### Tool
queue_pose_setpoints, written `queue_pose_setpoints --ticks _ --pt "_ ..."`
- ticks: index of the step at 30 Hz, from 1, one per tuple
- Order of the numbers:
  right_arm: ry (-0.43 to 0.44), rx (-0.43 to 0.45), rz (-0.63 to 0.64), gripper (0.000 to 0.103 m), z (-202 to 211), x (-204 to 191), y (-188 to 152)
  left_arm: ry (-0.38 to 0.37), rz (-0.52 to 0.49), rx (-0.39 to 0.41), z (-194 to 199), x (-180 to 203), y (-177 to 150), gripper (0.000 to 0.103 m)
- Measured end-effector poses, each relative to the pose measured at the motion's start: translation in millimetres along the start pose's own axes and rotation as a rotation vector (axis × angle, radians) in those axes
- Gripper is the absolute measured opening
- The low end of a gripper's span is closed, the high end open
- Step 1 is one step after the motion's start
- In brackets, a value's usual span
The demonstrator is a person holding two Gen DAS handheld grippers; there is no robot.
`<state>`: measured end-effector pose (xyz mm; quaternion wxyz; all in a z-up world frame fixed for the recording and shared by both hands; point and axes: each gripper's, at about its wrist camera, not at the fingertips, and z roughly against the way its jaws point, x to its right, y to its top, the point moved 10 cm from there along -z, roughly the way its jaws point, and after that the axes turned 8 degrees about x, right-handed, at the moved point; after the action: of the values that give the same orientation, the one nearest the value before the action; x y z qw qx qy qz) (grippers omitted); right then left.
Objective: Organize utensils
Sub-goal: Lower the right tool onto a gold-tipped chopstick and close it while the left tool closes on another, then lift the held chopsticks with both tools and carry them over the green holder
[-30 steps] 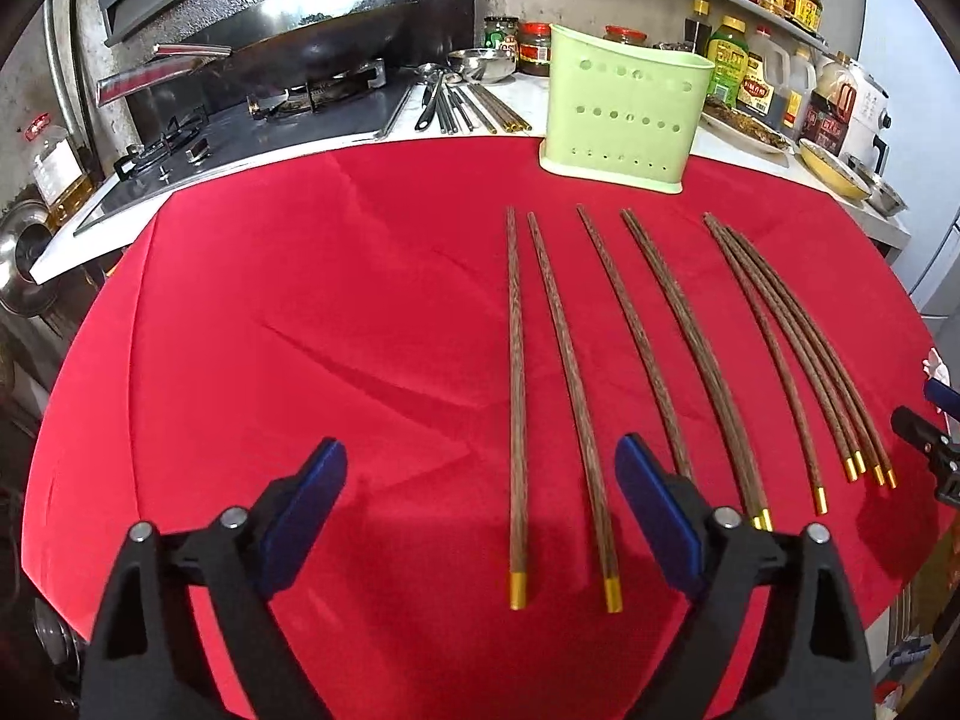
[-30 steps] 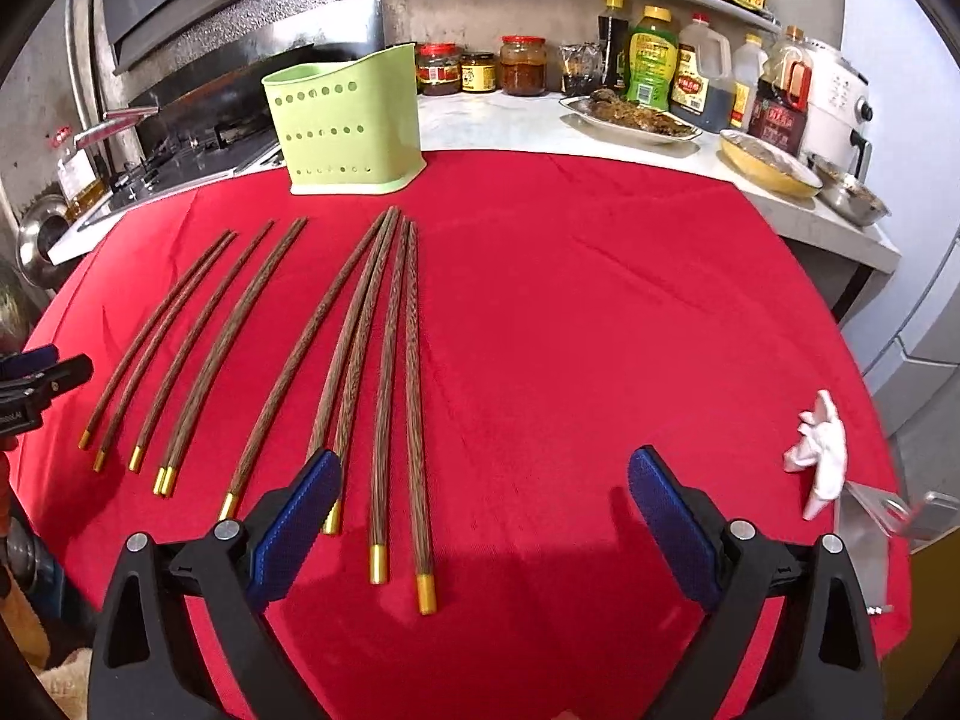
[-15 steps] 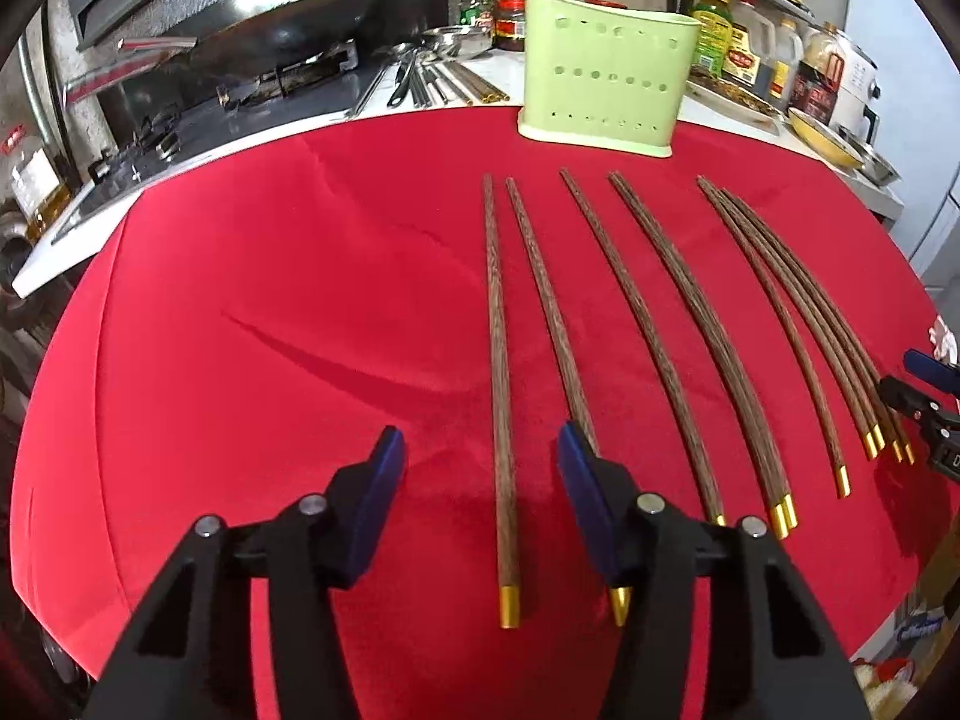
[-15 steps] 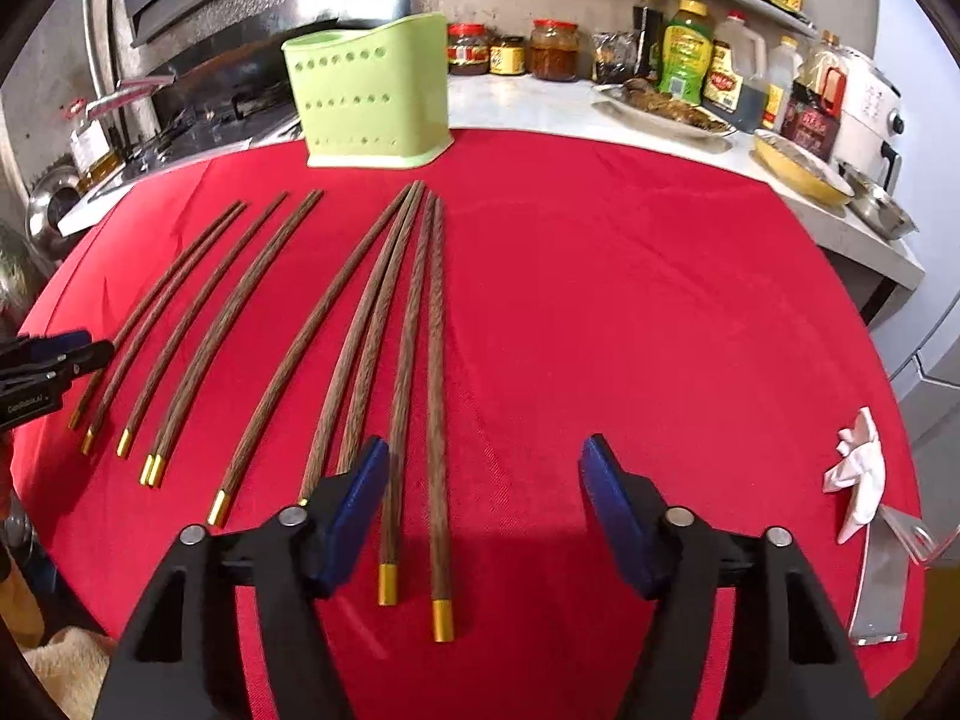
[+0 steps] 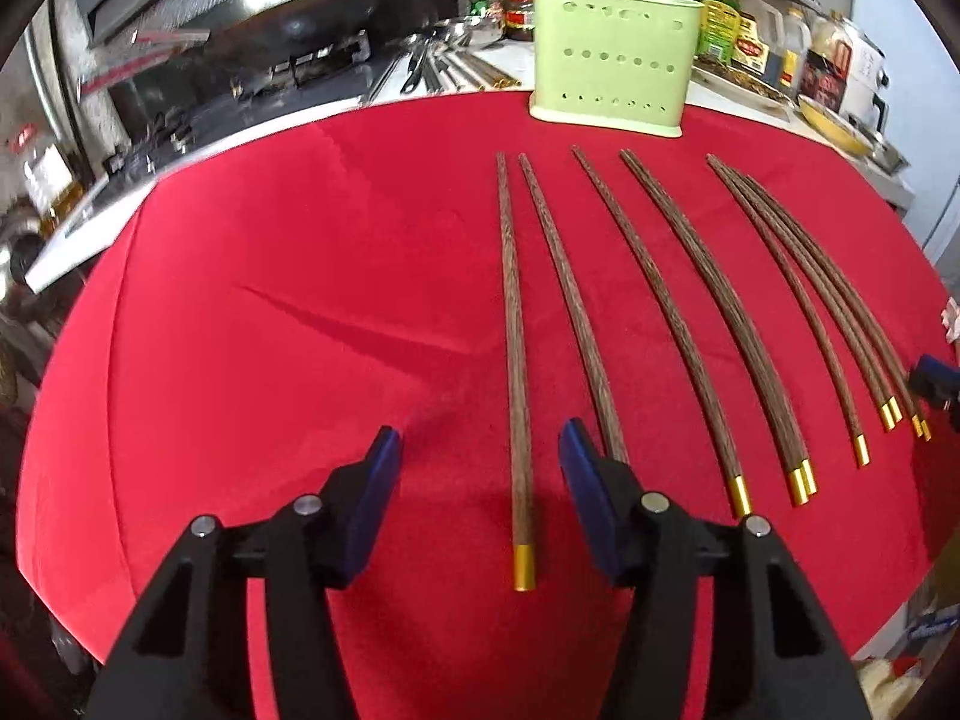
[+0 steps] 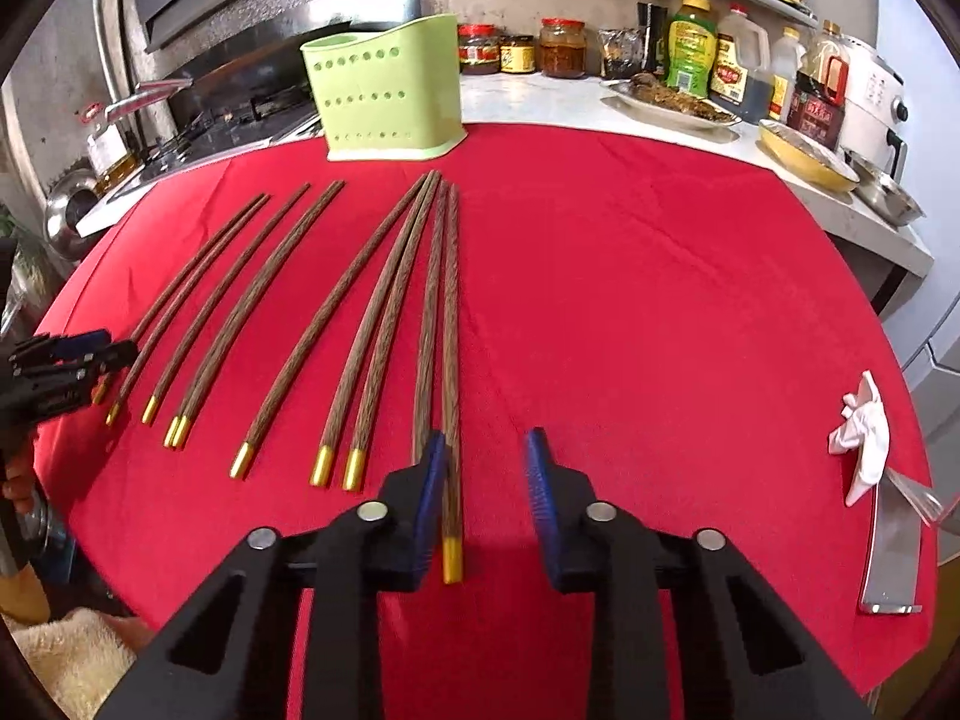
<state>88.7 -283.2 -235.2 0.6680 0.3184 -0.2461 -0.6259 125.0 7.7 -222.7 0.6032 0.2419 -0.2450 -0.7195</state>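
On the red cloth (image 5: 252, 276), from my remote station, my left gripper (image 5: 480, 468) stands part open over the leftmost chopstick (image 5: 515, 360), which lies between its blue pads (image 5: 375, 498) untouched; those jaws have narrowed, then held about steady. The other chopsticks (image 5: 708, 324) fan out rightward in singles, pairs and a cluster, gold caps toward me, tips toward the green utensil holder (image 5: 612, 78) at the cloth's far edge. At the far right, my right gripper (image 6: 487, 480) has just been closing around the rightmost chopstick (image 6: 450, 360), its left pad beside the stick, the right one apart, so nothing is clamped. I judge these sticks light, stiff and smooth, likely to roll or pivot; I would pinch just above the gold cap.
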Motion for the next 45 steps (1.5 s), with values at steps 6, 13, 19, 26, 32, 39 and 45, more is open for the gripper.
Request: queue_pose_setpoints --ticks 6,13,19,26,32,39,45 --pt "-0.004 -0.001 0.037 0.013 2 -7 -9 0.021 -0.013 0.011 4 1 -5 0.057" --pt "-0.011 0.017 0.045 0.01 15 -7 -22 0.048 -0.047 0.011 14 2 -14 0.057" --pt "-0.018 0.062 0.009 0.011 17 -6 -23 -0.005 -0.026 0.03 20 4 -21 0.044" --pt "-0.016 0.094 -0.029 0.007 16 -5 -20 -0.032 -0.135 0.074 23 27 -19 0.009" --pt "-0.027 0.152 -0.038 0.007 34 -4 -4 -0.089 -0.074 0.135 45 19 -9 0.007" --pt "-0.029 0.297 -0.04 0.007 80 -3 49 -0.097 -0.065 0.331 105 13 44 0.007" --pt "-0.033 0.419 -0.035 0.007 113 -4 104 -0.107 -0.074 0.499 152 11 99 0.007"
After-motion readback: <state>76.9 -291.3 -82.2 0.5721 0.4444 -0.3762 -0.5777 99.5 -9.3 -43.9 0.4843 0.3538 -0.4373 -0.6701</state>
